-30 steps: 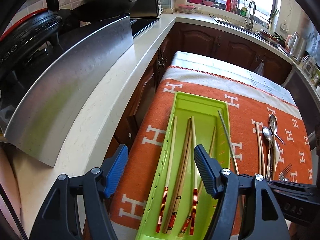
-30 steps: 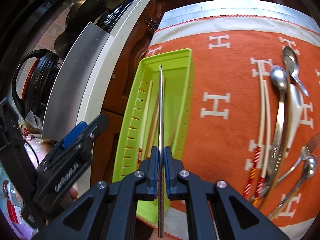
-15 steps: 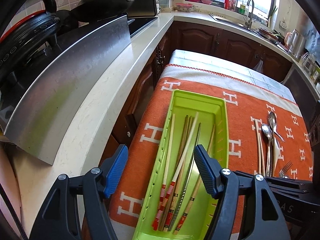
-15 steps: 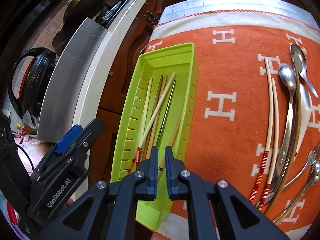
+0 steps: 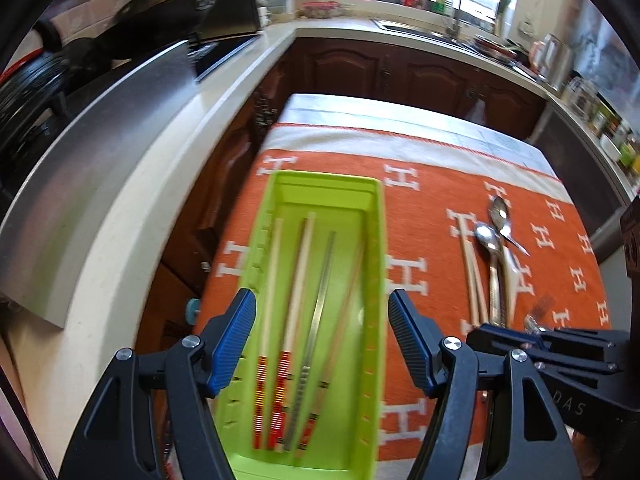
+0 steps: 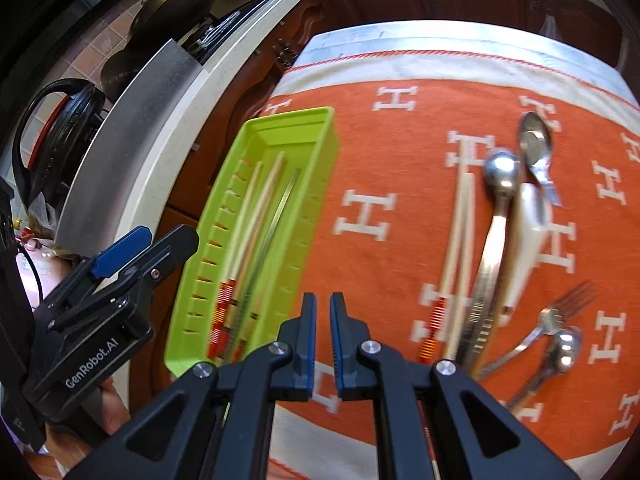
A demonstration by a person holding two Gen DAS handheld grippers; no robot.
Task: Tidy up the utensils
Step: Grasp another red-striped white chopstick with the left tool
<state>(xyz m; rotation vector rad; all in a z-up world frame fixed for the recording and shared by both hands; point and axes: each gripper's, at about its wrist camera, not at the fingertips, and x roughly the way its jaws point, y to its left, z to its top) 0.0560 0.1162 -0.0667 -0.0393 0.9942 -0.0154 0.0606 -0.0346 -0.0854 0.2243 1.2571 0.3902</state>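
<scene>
**Left wrist view: metal chopstick lies in the green tray, both grippers empty**

Left wrist view first: the left gripper (image 5: 322,338) hangs over the near end of the green tray (image 5: 376,280), its blue pads spread wide with nothing clamped, one finger at 9 o'clock and the other at 3 o'clock of the tray's near half. Inside the tray lie two pale chopsticks with red-striped ends (image 5: 288,320), a metal chopstick (image 5: 318,320) just beside them toward 3 o'clock, and brown wooden ones along the 3 o'clock wall, though blur hides how many. The tray sits on an orange cloth (image 5: 432,184) patterned with white letters.

Over to the right wrist view: the right gripper (image 6: 323,340) has its pads drawn nearly together with only a thin slit between them, and nothing is in that slit. It hovers over bare cloth, with the tray (image 6: 320,176) out at 10 o'clock. At 2 o'clock from its tips a heap waits on the cloth: a pair of pale chopsticks (image 6: 460,232), a large steel spoon (image 6: 496,208), a white spoon (image 6: 524,236), a smaller steel spoon (image 6: 536,140), and nearer, at 3 o'clock, a fork (image 6: 560,312) beside another small spoon (image 6: 560,352). The left gripper (image 6: 132,252) shows at 9 o'clock, beside the tray.
</scene>
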